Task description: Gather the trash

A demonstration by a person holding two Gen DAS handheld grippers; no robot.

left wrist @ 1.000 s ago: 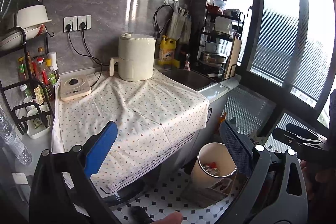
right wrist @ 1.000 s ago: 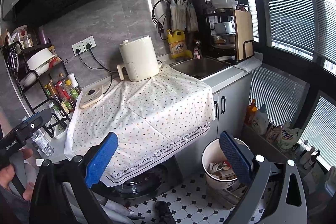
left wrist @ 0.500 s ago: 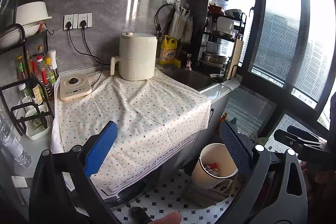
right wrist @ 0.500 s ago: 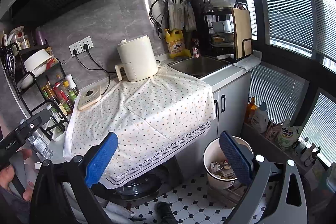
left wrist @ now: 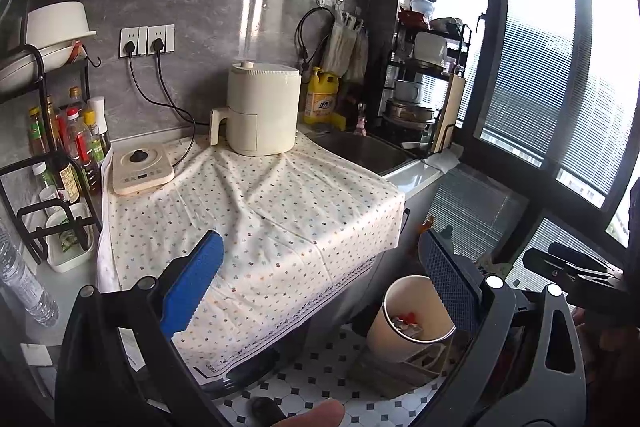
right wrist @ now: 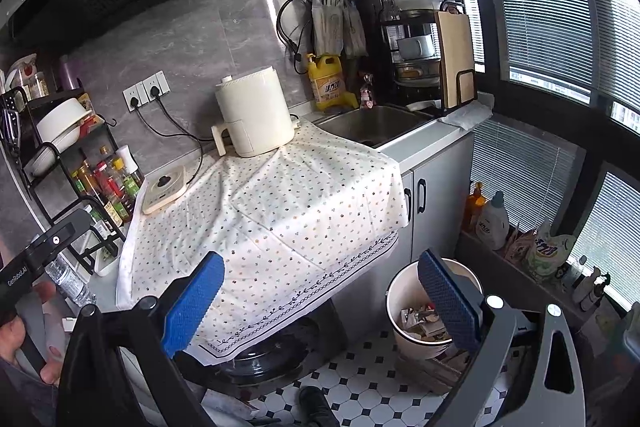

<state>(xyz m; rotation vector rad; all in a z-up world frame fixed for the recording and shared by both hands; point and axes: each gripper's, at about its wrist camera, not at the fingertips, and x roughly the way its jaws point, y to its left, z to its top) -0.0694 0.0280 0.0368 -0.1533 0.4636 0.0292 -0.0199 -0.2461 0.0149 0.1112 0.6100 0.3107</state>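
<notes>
A cream trash bin point(left wrist: 404, 319) with scraps inside stands on the tiled floor below the counter's right end; it also shows in the right wrist view point(right wrist: 412, 311). My left gripper point(left wrist: 320, 279) is open and empty, held in front of the cloth-covered counter point(left wrist: 256, 211). My right gripper point(right wrist: 320, 295) is open and empty, its right pad over the bin's rim in view. No loose trash shows on the dotted cloth point(right wrist: 280, 211).
A cream air fryer point(left wrist: 260, 111), an induction hob point(left wrist: 140, 171), a rack of sauce bottles point(left wrist: 64, 147), a water bottle point(left wrist: 20, 283), a sink point(right wrist: 372, 123), a dish rack point(right wrist: 424, 39), and bottles point(right wrist: 496, 215) by the window surround the counter.
Both grippers have drifted slightly, the views shifting a little; both stay open and empty. Nothing on the counter has moved.
</notes>
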